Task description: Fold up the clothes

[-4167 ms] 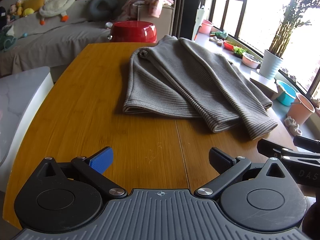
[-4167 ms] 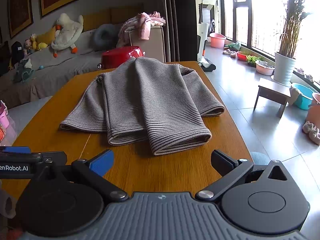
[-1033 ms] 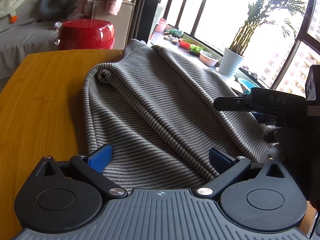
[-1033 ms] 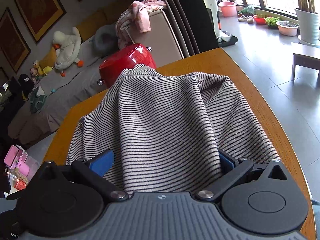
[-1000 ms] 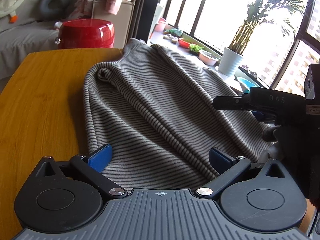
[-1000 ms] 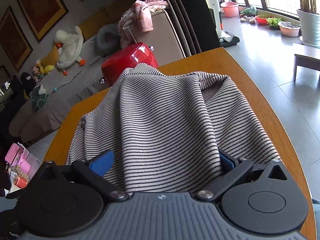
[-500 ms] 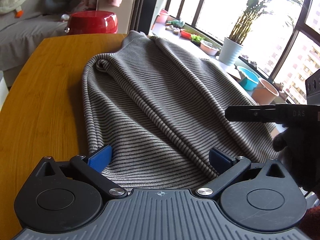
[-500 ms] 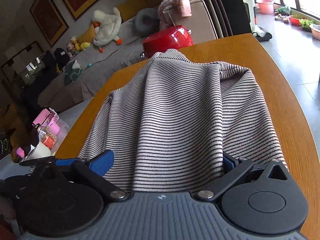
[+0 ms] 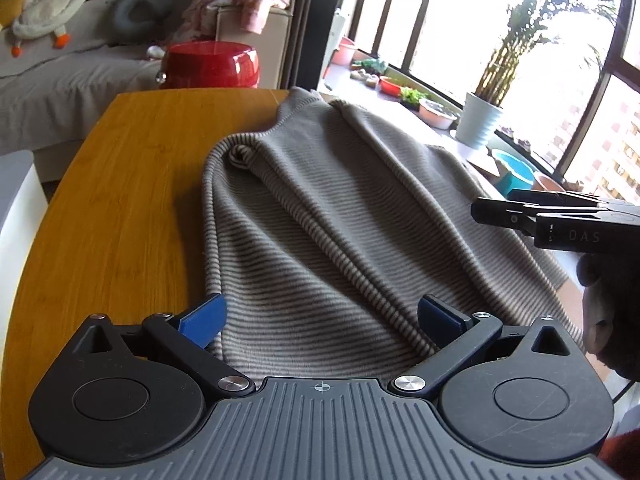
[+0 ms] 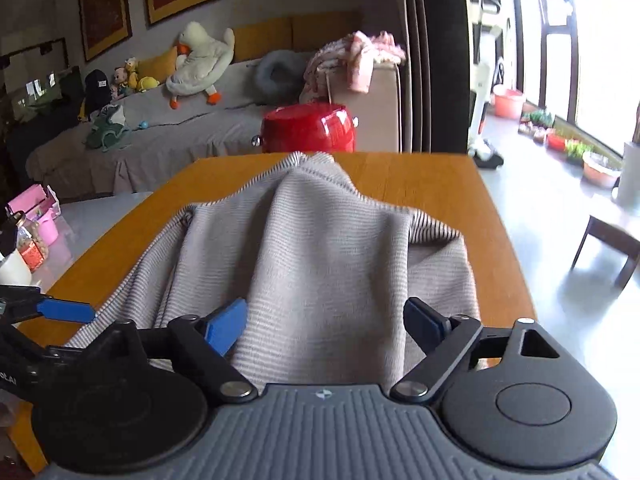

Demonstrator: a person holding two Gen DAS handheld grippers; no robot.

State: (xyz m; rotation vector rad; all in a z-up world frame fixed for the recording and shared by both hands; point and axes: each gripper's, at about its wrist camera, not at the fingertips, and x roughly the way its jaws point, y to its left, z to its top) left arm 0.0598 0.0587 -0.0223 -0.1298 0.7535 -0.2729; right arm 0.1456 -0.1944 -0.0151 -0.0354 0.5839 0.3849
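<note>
Sweater (image 9: 320,216), grey with fine stripes, lies folded lengthwise on my wooden bench (image 9: 120,184), its near hem running in between both claws and a thick ribbed fold slanting down its middle. My left claw (image 9: 320,316) tilts down over that hem, jaws spread wide, the cloth between the blue pads (image 9: 204,314) but not pinched. My right claw (image 10: 324,320) angles down alongside, jaws closing with the sweater between them, pads not yet pressing it; from the left view it shows as a black body reaching in at the right edge. A red pot (image 10: 308,128) sits beyond the bench's far edge.
</note>
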